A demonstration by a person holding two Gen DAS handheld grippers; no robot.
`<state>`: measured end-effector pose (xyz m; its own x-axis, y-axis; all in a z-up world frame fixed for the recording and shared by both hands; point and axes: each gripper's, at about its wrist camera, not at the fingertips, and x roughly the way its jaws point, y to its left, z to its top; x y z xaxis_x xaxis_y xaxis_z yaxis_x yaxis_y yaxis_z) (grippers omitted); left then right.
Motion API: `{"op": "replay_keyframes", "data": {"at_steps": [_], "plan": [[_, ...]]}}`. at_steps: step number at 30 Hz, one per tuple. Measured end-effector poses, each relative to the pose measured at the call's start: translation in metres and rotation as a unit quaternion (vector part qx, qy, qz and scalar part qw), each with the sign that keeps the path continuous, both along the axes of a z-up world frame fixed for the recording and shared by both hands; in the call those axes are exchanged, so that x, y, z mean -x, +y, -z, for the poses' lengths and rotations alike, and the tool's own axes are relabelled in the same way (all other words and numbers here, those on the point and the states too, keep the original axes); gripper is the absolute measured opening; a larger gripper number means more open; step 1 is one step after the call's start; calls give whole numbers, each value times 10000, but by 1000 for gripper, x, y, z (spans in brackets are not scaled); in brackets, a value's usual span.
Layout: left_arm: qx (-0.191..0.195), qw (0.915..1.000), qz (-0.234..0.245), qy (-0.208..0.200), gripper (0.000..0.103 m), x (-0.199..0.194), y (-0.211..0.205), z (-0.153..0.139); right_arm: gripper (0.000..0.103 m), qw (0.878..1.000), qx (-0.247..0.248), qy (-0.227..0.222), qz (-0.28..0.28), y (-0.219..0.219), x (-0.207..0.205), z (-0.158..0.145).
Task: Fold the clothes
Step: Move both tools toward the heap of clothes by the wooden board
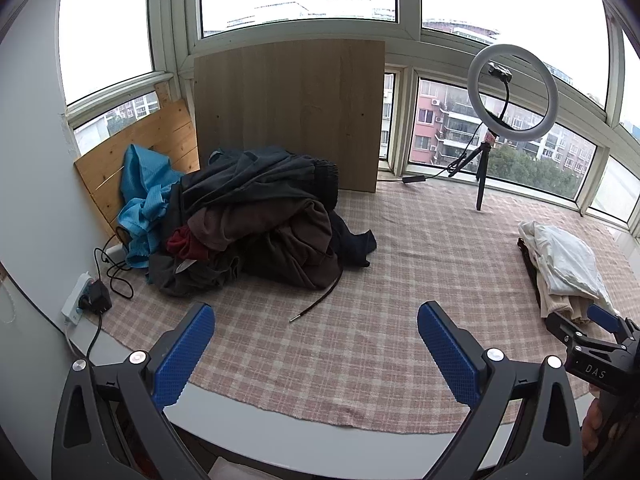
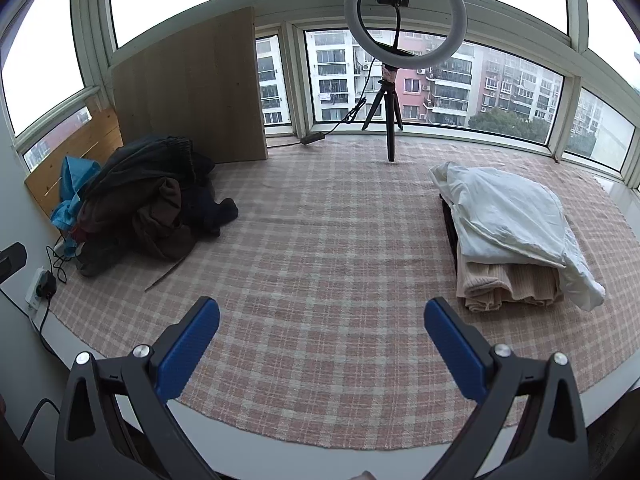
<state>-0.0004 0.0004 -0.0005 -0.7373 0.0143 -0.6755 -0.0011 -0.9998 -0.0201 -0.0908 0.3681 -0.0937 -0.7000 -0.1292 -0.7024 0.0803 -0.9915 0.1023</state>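
Observation:
A heap of unfolded dark clothes [image 1: 256, 216] lies at the back left of the plaid cloth [image 1: 360, 340], with a blue garment [image 1: 144, 200] on its left side. The same heap [image 2: 152, 204] shows at the left in the right wrist view. A stack of folded clothes [image 2: 508, 240], white on top and beige beneath, rests on the right; in the left wrist view the stack [image 1: 564, 264] is at the right. My left gripper [image 1: 314, 316] is open above the cloth's front edge, holding nothing. My right gripper [image 2: 322, 312] is open too, left of the stack, and the right gripper [image 1: 600, 320] also shows at the left wrist view's right edge.
A ring light on a tripod [image 2: 394, 80] stands at the back by the windows, its cable trailing left. A tall wooden board [image 1: 288, 112] leans behind the heap. A power strip with a plug [image 1: 86, 300] and cords lies at the left edge. A loose drawstring [image 1: 320, 300] juts from the heap.

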Motion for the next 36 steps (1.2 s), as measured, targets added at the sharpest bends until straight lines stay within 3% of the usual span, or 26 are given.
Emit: {"op": "replay_keyframes", "data": {"at_steps": [8,19,36], "plan": [[115,9998,133,-109,102,5,4,5,103,10000,37,66,-39,2,1,-1],[-22,9999,-165,-40,102,3,-11,6,103,9999,148,21,-49,0,11,4],[40,9993,-339,-131,102,-2,-21,13,103,9975,14,-28,-705,-31,13,8]]}}
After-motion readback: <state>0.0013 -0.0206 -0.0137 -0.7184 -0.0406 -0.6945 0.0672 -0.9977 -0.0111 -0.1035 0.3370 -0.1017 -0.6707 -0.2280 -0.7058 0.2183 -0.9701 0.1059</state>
